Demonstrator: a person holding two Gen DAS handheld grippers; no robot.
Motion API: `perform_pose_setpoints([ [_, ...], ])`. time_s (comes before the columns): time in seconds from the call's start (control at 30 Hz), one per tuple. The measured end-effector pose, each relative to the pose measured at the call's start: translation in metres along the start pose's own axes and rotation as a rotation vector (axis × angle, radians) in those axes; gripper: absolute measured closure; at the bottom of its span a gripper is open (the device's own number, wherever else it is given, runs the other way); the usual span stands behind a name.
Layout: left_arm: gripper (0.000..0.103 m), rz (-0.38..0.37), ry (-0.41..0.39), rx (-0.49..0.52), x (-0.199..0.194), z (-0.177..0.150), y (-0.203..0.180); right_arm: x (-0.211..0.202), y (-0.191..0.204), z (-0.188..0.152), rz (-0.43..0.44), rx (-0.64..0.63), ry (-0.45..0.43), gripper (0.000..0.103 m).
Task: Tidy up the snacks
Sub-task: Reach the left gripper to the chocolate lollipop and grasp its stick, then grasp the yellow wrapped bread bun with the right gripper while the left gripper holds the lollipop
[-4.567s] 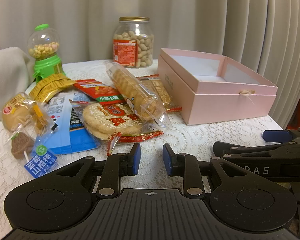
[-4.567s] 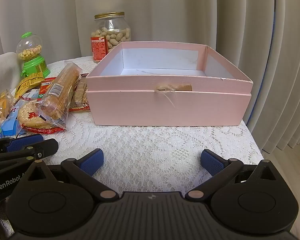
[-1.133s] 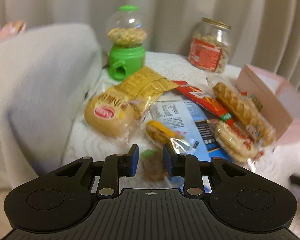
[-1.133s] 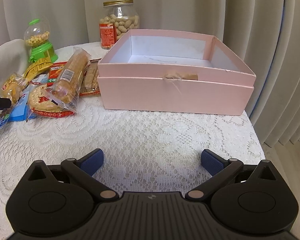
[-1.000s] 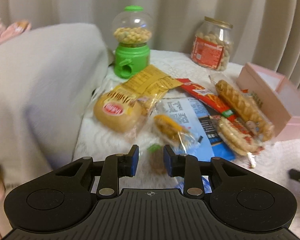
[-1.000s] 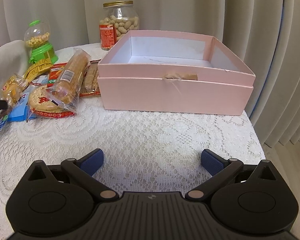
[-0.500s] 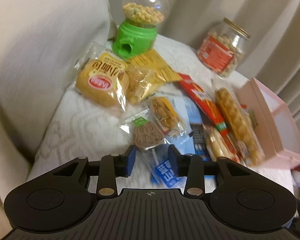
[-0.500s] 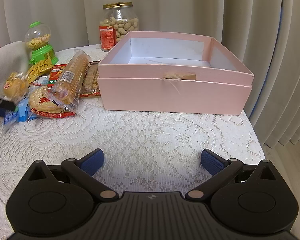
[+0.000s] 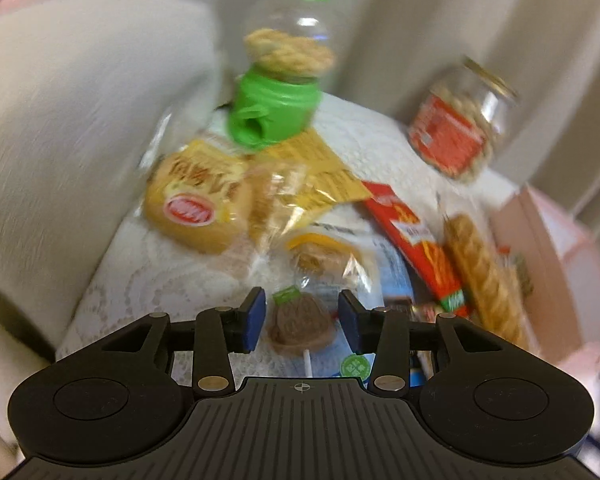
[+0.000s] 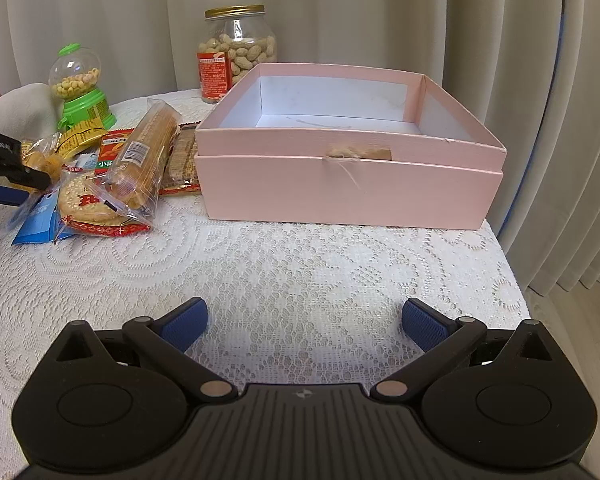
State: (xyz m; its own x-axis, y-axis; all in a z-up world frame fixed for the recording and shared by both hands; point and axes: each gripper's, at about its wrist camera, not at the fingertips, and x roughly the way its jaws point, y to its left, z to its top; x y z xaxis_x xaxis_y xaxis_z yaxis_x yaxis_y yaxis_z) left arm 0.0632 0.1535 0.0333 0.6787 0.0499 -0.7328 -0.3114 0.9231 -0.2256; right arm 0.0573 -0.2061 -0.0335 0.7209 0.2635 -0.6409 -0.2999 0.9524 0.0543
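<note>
My left gripper (image 9: 302, 322) is open, its blue pads on either side of a brown chocolate lollipop (image 9: 300, 324) in a clear wrapper, not touching it. The left wrist view is blurred. Behind the lollipop lie a round bun (image 9: 198, 210), a small wrapped cake (image 9: 320, 256), a yellow packet (image 9: 320, 176), a red packet (image 9: 416, 236) and a long biscuit pack (image 9: 480, 276). My right gripper (image 10: 302, 320) is wide open and empty above the lace cloth. The open pink box (image 10: 348, 172) stands ahead of it with nothing inside. The snack pile (image 10: 112, 172) lies left of the box.
A green candy dispenser (image 9: 278, 92) and a peanut jar (image 9: 456, 128) stand at the back of the table; both also show in the right wrist view, dispenser (image 10: 80, 92) and jar (image 10: 236, 52). A grey cushion (image 9: 72, 128) is at the left. Curtains hang behind.
My left gripper has swung left over the snack pile, dropped toward the chocolate lollipop and opened wider around it. My right gripper has stayed in place, open.
</note>
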Motion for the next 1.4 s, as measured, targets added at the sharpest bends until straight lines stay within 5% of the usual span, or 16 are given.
perform_pose_setpoints([
  [0.3, 0.054, -0.08, -0.015, 0.202, -0.034, -0.049, 0.013, 0.0, 0.001, 0.001, -0.002, -0.012, 0.0, 0.0],
  [0.47, 0.061, -0.166, -0.028, 0.183, -0.056, -0.06, 0.037, -0.011, 0.031, 0.015, -0.003, -0.13, -0.015, 0.002],
  [0.67, 0.062, -0.249, -0.111, 0.102, -0.08, -0.059, 0.062, -0.022, 0.097, 0.072, 0.187, -0.187, -0.012, 0.002],
  [0.8, 0.062, -0.269, -0.098, 0.063, -0.081, -0.052, 0.077, -0.009, 0.161, 0.112, 0.277, -0.325, -0.018, 0.002],
  [1.13, 0.061, -0.348, -0.037, 0.041, -0.055, -0.056, 0.086, 0.086, 0.305, 0.166, 0.36, -0.652, 0.079, 0.006],
  [1.27, 0.061, -0.372, -0.034, 0.048, -0.053, -0.057, 0.087, 0.112, 0.327, 0.159, 0.342, -0.679, 0.145, 0.018],
  [1.33, 0.061, -0.383, -0.038, 0.048, -0.051, -0.057, 0.088, 0.106, 0.327, 0.159, 0.333, -0.666, 0.143, 0.033],
  [1.37, 0.061, -0.388, -0.038, 0.048, -0.051, -0.057, 0.088, 0.099, 0.323, 0.162, 0.352, -0.653, 0.169, 0.05],
  [1.4, 0.062, -0.391, -0.04, 0.048, -0.051, -0.057, 0.088, 0.095, 0.32, 0.166, 0.359, -0.628, 0.188, 0.051],
])
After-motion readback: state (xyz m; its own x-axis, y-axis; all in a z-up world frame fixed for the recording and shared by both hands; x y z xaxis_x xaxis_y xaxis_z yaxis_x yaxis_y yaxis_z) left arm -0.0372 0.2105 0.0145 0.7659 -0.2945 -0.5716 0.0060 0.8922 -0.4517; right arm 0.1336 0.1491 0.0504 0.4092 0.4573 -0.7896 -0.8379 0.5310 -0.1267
